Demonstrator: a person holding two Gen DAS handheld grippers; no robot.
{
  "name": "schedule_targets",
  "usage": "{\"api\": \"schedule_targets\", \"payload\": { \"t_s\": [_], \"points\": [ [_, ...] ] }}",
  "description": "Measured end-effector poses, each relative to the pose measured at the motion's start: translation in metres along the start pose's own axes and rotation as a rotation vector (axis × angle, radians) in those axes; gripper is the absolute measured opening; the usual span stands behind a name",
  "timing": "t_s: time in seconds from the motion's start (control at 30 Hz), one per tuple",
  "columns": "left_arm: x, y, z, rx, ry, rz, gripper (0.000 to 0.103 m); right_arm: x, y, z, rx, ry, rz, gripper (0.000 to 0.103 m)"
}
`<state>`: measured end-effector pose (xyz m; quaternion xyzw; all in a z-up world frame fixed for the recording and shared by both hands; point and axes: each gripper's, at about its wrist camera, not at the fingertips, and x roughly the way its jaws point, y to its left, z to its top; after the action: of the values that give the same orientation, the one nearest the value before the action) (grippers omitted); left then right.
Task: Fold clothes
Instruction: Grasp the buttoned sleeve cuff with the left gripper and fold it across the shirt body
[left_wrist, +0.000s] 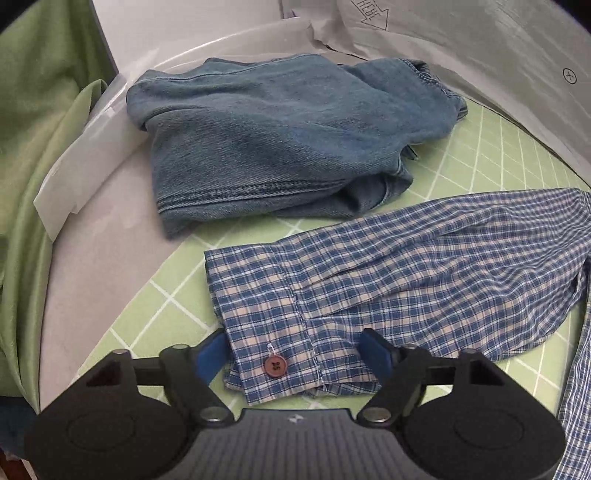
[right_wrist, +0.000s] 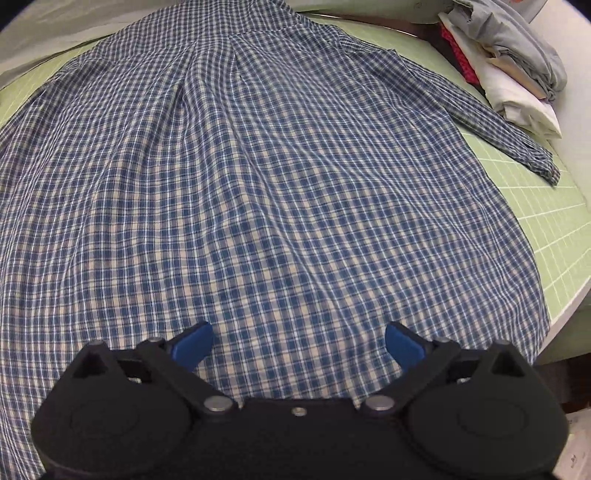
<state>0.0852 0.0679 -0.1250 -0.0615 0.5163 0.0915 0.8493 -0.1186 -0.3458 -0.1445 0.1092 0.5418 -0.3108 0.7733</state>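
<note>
Plaid shirt (right_wrist: 258, 192) lies flat, cuff (left_wrist: 273, 332) between spread left jaws

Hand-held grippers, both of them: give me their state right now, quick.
Left hand-held gripper: open, fingers either side of the plaid shirt's buttoned cuff, not clamped.
Right hand-held gripper: open, over the spread plaid shirt, holding nothing.

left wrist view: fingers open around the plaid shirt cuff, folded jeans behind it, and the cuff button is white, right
Not quite. In the left wrist view the button on the plaid shirt cuff is reddish brown, not white. The left gripper is open around the cuff, with the folded jeans behind it.
</note>
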Motion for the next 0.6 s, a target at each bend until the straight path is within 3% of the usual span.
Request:
{"api": "schedule_targets", "payload": {
  "t_s": [0.07, 0.13, 0.4, 0.6],
  "points": [
    [-0.003, -0.002, 0.002, 0.001, -0.003, -0.016, 0.042, 0.0, -0.005, 0.0, 0.013, -0.003, 0.002, 0.101],
    [-0.005, -0.004, 0.003, 0.003, -0.007, -0.031, 0.031, 0.0, -0.01, 0.001, 0.021, -0.005, 0.008, 0.101],
    [-0.047, -0.042, 0.013, 0.003, -0.101, -0.176, 0.026, 0.011, -0.044, 0.016, 0.064, -0.026, 0.051, 0.101],
    [-0.096, -0.128, 0.014, 0.123, -0.15, -0.333, 0.025, 0.02, -0.077, 0.031, 0.114, -0.061, 0.09, 0.101]
  ]
}}
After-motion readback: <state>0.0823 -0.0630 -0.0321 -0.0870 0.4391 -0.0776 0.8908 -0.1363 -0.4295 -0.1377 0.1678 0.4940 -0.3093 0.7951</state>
